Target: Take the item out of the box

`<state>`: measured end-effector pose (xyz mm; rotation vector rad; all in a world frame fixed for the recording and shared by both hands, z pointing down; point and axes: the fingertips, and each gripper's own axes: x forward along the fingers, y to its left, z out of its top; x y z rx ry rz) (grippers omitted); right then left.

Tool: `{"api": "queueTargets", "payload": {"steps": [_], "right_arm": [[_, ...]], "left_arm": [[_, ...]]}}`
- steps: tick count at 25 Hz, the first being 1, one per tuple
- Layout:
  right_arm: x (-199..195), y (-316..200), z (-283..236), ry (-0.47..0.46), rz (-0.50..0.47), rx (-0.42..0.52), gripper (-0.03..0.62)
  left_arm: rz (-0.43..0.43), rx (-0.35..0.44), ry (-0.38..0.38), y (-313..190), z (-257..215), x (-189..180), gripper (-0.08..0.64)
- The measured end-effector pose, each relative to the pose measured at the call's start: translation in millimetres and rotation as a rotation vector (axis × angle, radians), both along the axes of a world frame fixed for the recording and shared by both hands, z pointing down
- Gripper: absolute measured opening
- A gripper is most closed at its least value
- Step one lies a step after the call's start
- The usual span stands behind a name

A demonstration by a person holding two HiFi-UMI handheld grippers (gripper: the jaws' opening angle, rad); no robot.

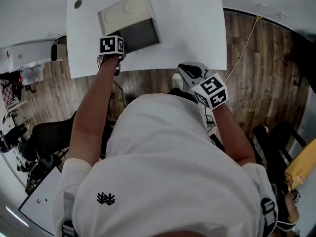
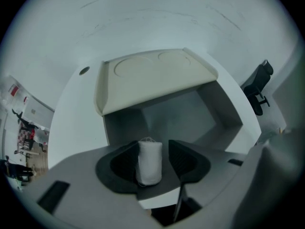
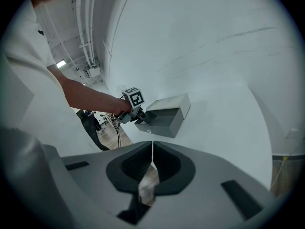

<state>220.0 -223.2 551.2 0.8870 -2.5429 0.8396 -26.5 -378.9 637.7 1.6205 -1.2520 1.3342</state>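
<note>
Your left gripper (image 2: 153, 152) stands wide open around the small white cylindrical roll (image 2: 149, 162), which is upright at the 6 o'clock edge of the open grey box (image 2: 217, 104), with a gap at 3 o'clock. Your right gripper (image 3: 151, 162) is closed and empty.

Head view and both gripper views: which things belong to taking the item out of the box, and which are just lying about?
Job: box; white roll; left gripper, open around the roll.
Lying about: office chair; round table plug; right gripper, shut and empty.
</note>
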Motion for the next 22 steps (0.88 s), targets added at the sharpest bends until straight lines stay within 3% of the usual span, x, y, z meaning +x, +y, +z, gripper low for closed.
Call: {"api": "queueTargets", "payload": {"steps": [8, 22], "right_arm": [[5.6, 1.6, 5.7, -0.003, 0.018, -0.014, 0.009], [-5.8, 5.3, 5.3, -0.003, -0.002, -0.001, 0.009]], "left_arm": [[0.04, 0.001, -0.024, -1.6, 2.7, -0.6, 0.163], [0.053, 0.111, 0.134, -2.5, -18.9, 8.9, 0.153]]}}
